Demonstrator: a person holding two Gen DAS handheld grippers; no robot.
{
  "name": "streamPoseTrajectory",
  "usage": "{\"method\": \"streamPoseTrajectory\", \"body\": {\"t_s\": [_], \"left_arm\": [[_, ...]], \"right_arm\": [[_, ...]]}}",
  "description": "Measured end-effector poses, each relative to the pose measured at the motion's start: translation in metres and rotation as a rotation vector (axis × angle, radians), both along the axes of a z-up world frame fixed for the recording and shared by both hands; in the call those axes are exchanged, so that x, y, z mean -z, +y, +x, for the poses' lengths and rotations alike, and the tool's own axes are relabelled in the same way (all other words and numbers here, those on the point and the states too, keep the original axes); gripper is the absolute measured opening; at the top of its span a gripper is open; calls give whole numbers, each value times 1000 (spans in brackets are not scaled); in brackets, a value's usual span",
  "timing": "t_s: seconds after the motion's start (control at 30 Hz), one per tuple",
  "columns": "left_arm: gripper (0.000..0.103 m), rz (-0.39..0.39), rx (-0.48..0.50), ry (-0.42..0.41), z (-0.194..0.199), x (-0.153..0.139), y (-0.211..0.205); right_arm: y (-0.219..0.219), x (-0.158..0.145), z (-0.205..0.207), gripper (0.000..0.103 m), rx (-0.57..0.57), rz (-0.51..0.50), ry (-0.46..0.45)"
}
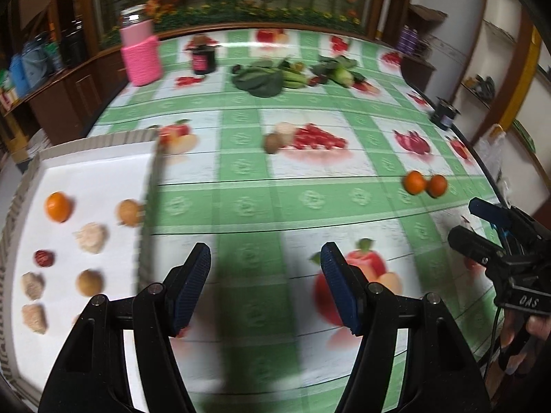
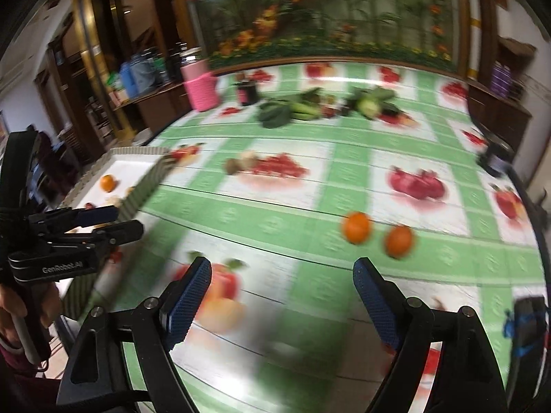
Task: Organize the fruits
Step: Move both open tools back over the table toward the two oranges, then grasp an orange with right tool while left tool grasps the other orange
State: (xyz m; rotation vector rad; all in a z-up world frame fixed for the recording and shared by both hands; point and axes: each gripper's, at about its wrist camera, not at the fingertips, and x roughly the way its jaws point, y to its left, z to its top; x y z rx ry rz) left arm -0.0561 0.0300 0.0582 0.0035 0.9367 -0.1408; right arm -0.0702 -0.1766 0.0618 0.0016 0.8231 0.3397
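Note:
A white tray with a corrugated rim sits at the table's left and holds an orange, a small red fruit and several brown and pale fruits. Two oranges lie loose on the tablecloth at the right; they also show in the right wrist view. A brown fruit and a pale one lie mid-table. My left gripper is open and empty over the cloth beside the tray. My right gripper is open and empty, near the two oranges.
A pink jar, a dark jar and leafy greens stand at the far side. A dark cup sits at the right edge. The tray also shows in the right wrist view.

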Motion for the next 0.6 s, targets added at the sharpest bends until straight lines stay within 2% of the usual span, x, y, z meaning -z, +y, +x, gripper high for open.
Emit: {"method": "streamPoseTrajectory", "body": {"t_s": [0.27,0.43,0.6], "left_arm": [[65,-14,102,34,14,6,-49],[65,-21,149,55,25,9,-75],[65,-20,187,78,35,15,-95]], "right_arm": [[-57,11,3,86,105,-17,17],[-67,13,18,86,92,-48,2],[-62,19,44,79,43,-92,21]]}}
